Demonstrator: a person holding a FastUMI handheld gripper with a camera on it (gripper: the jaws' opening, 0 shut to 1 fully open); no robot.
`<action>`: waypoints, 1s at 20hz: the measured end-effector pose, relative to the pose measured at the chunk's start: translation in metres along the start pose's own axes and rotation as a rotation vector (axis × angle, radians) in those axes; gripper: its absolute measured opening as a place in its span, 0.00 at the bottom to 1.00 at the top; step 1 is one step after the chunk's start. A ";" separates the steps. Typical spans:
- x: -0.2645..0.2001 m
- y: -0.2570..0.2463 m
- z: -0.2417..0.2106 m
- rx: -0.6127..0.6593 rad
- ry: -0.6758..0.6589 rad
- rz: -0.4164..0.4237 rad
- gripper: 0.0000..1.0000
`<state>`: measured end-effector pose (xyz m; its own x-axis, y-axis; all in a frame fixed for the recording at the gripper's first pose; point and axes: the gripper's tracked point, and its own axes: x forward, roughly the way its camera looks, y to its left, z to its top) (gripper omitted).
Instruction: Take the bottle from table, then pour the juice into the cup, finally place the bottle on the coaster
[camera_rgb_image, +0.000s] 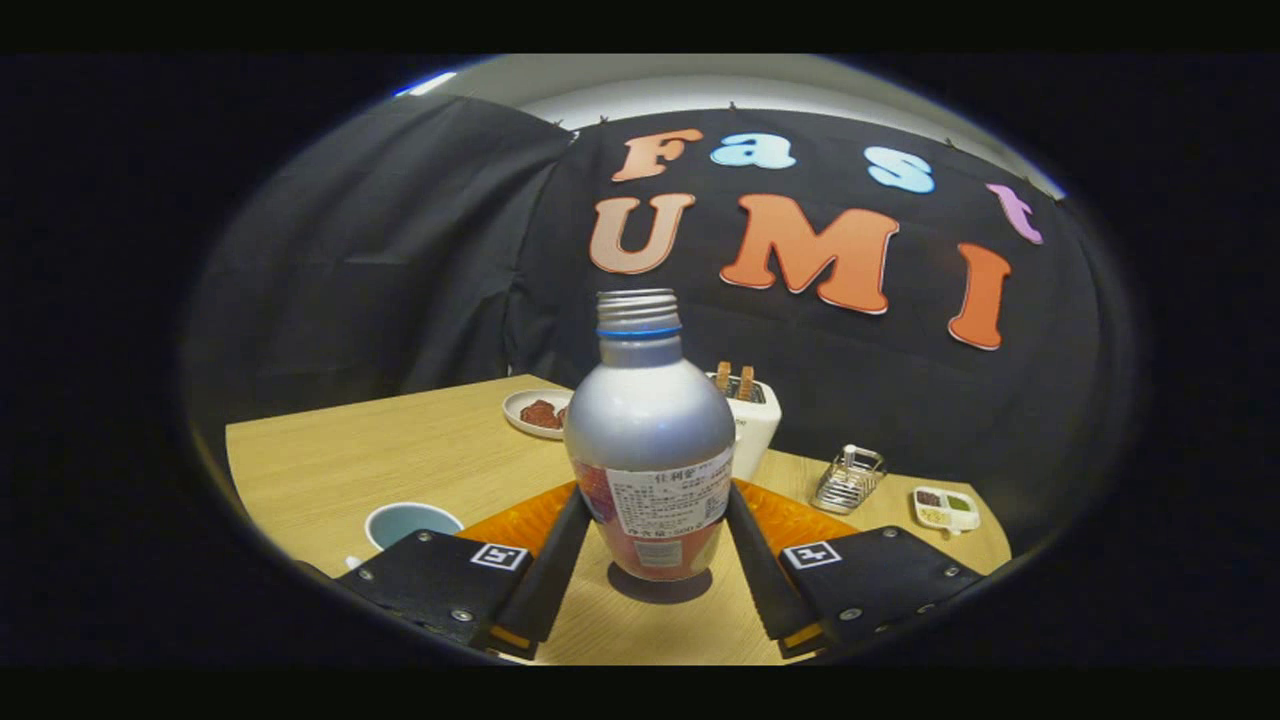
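Note:
A silver bottle (650, 430) with an orange base and a white label stands upright between my fingers, its threaded neck uncapped. My gripper (660, 497) is shut on it, and both black fingers (560, 560) press against its lower sides. The bottle's base is at or just above the wooden table (330, 470), with a shadow right under it. An orange coaster (800, 520) lies flat just behind the bottle, partly hidden by it and by my fingers. A light blue cup (410, 522) sits to the left, beside my left finger.
Beyond the bottle stand a white plate with red food (540, 412) and a white toaster (752, 420) holding toast. To the right are a small metal rack (848, 480) and a little white dish with divided fillings (945, 507) near the table's edge.

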<state>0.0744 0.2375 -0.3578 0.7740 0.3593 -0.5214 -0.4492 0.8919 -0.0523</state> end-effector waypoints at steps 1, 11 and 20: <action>0.002 0.001 -0.004 0.011 0.008 0.006 0.78; 0.021 -0.007 -0.048 0.077 0.062 -0.004 0.78; 0.034 -0.014 -0.068 0.080 0.092 -0.020 0.78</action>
<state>0.0762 0.2184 -0.4326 0.7368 0.3176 -0.5969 -0.3943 0.9190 0.0023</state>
